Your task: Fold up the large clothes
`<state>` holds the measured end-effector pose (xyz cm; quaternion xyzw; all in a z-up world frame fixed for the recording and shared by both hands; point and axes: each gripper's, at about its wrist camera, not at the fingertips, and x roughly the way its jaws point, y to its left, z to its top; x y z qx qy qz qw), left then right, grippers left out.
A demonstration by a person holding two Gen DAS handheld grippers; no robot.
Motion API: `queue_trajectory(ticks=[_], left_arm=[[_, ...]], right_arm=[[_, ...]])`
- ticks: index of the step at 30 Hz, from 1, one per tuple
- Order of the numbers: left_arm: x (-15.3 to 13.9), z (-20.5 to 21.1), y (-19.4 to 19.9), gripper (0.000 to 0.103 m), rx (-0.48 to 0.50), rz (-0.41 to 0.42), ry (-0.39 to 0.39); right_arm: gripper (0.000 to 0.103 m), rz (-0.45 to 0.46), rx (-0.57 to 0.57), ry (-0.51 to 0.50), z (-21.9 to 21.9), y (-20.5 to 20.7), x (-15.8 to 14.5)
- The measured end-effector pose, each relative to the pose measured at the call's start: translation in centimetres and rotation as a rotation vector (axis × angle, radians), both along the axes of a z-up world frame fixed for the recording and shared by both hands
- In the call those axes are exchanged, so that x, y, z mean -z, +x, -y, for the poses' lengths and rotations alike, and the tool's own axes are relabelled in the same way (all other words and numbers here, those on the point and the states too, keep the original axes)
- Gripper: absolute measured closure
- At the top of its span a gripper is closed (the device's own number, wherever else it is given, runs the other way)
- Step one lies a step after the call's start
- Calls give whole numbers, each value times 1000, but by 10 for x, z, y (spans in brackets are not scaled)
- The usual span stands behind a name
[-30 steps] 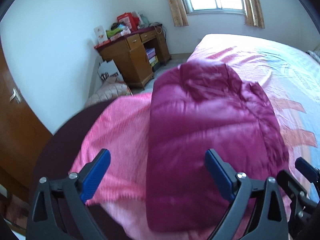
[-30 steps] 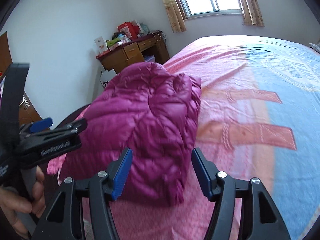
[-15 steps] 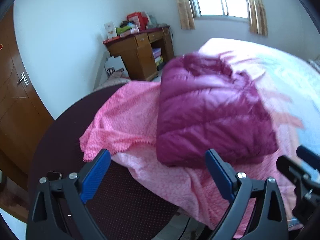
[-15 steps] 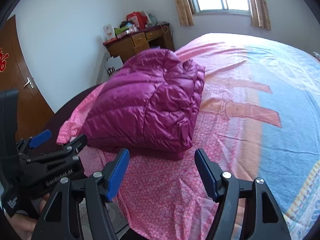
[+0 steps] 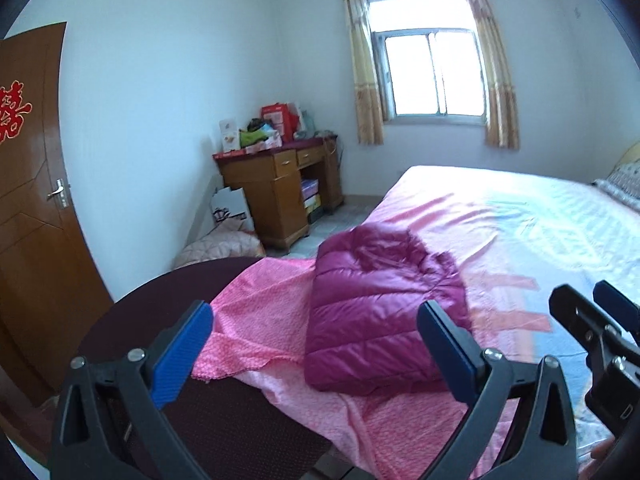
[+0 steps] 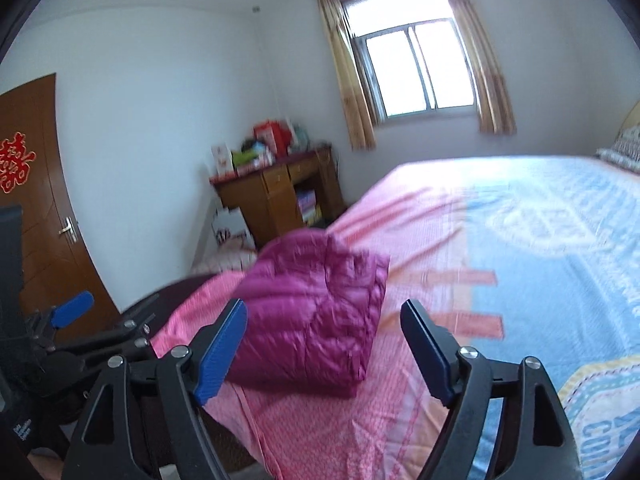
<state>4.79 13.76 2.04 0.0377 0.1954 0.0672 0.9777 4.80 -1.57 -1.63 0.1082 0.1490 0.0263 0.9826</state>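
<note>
A magenta quilted down jacket [image 5: 380,304] lies folded into a compact bundle near the foot corner of the bed [image 5: 520,232]; it also shows in the right wrist view [image 6: 316,312]. My left gripper [image 5: 316,344] is open and empty, held back from the jacket and above the bed's edge. My right gripper [image 6: 324,344] is open and empty too, also well short of the jacket. The right gripper shows at the right edge of the left wrist view [image 5: 592,332]. The left gripper shows at the left of the right wrist view [image 6: 72,320].
A pink and blue sheet [image 6: 540,240] covers the bed. A dark round seat [image 5: 160,320] stands at the bed's foot corner under the sheet's edge. A wooden desk [image 5: 280,188] with clutter stands by the far wall. A brown door [image 5: 28,200] is at the left.
Both grippers have pulled back and up from the jacket, which now looks smaller and lies alone on the bed. Both stayed open.
</note>
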Motion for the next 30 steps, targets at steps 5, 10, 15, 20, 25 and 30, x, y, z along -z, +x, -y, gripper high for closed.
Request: queue_trajectory(ticks=[5,10,15,20,25,30], left_arm=[[-5,11,-7,0,2,31,26],[-6,12,-10,0,-4,40,19],[-4,11,-8,0,-14,30,12],[-3,12,-8,0,-17,30,17],[-3,13,-9,0,-19,32,19],[-2,11,-7,0,-25,29,17]], right_arm=[[17,69,25,-13,1,-14,-12],[15,57,30,-5,5,-12,-9],[15,44,34,9,8,-10,-6],[15,44,33,8,8,-11,-6],[15,35,29,11,8,-9,-3],[15,32,33,17,10,-10,-3]])
